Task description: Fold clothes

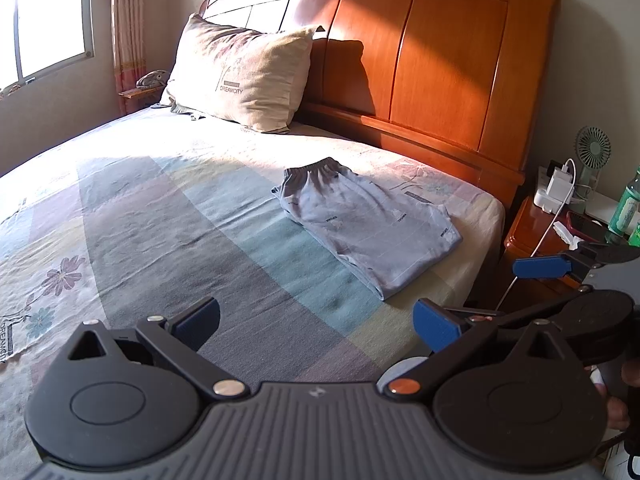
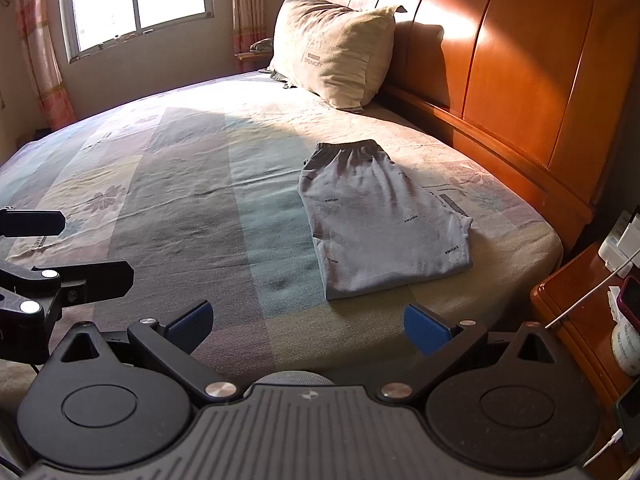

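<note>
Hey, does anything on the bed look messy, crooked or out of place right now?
Nothing much stands out. The grey folded shorts lie flat and compact on the bedspread, slightly diagonal to its stripes. The pillow leans upright against the headboard. Both grippers are open and hold nothing.

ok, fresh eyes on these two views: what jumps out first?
The folded grey garment lying flat on the bedspread near the headboard, sunlit. Behind it a beige pillow leans upright against the headboard. Both grippers, left and right, are open and empty, apart from the garment at the bed's near edge.
</note>
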